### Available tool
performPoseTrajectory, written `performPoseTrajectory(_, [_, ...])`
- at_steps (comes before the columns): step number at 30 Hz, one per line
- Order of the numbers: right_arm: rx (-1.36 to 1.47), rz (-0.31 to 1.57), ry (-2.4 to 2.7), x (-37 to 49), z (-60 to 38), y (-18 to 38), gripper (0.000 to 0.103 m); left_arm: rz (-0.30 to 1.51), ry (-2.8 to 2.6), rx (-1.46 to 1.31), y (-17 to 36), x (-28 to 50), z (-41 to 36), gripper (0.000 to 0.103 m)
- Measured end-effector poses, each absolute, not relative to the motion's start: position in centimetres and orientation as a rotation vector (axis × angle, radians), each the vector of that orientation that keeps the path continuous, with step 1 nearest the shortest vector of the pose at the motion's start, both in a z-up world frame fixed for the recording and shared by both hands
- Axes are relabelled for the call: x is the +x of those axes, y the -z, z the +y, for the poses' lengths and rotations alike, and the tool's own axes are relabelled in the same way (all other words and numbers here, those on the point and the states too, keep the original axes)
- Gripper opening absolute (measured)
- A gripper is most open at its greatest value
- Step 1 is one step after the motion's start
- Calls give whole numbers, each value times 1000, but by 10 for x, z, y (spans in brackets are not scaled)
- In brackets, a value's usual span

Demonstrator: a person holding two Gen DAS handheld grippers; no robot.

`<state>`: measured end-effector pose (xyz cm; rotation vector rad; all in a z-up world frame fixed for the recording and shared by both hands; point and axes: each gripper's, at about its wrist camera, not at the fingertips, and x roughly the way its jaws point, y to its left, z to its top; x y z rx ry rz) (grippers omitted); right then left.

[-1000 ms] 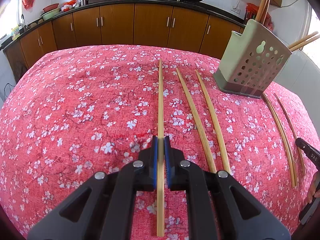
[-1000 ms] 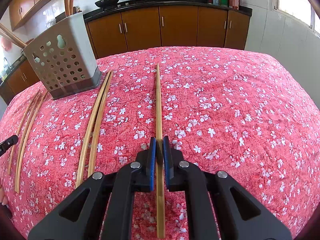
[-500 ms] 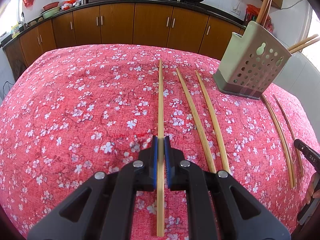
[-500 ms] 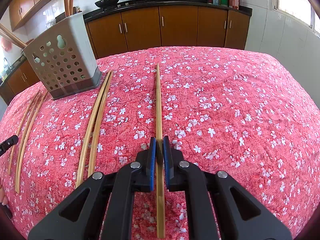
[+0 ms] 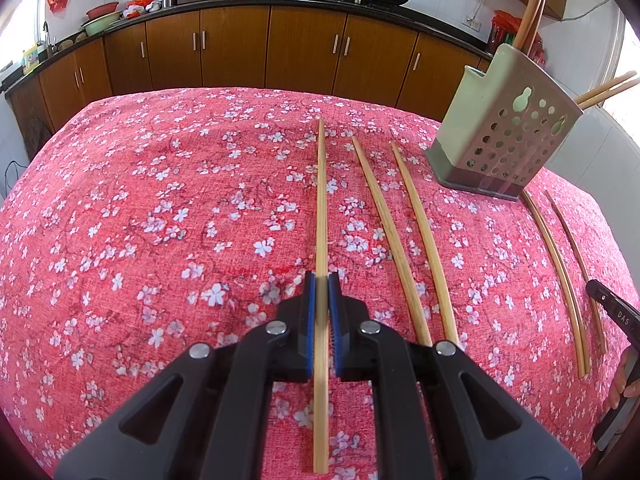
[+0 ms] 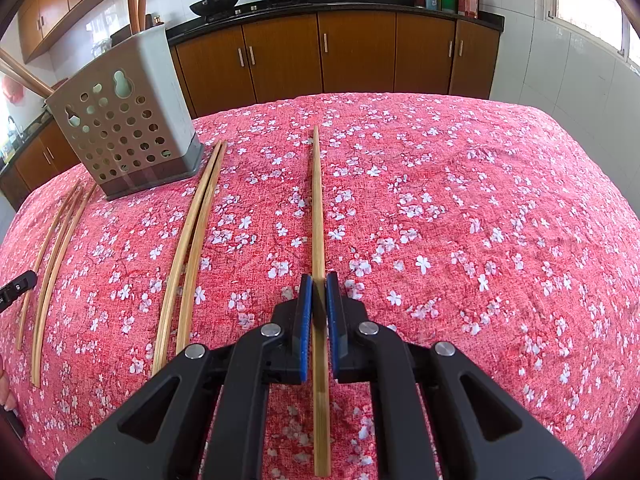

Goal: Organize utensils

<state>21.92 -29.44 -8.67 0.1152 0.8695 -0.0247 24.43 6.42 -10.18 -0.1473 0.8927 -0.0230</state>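
Observation:
My left gripper (image 5: 320, 280) is shut on a long bamboo chopstick (image 5: 321, 200) that points straight away over the red flowered tablecloth (image 5: 160, 220). Two more chopsticks (image 5: 404, 248) lie to its right. A grey-green perforated utensil holder (image 5: 504, 136) stands at the back right with chopsticks (image 5: 532, 4) in it. In the right wrist view my right gripper (image 6: 319, 280) is shut on another chopstick (image 6: 318, 200). A pair of chopsticks (image 6: 192, 240) lies to its left, and the holder (image 6: 124, 132) stands at the back left.
Two chopsticks (image 5: 560, 272) lie right of the holder, beside the other gripper's tip (image 5: 616, 312) and a hand. Several chopsticks (image 6: 56, 248) lie at the far left of the right wrist view. Brown kitchen cabinets (image 5: 280, 48) run behind the table.

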Motion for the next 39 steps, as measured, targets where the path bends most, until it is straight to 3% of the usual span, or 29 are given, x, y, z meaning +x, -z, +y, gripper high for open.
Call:
performPoseTrajectory(27, [133, 871, 25, 197, -293, 82, 8, 896, -18, -64, 98, 221, 57, 8])
performPoseTrajectory(39, [170, 606, 29, 180, -306, -3, 8, 589, 26, -73, -18, 201, 60, 8])
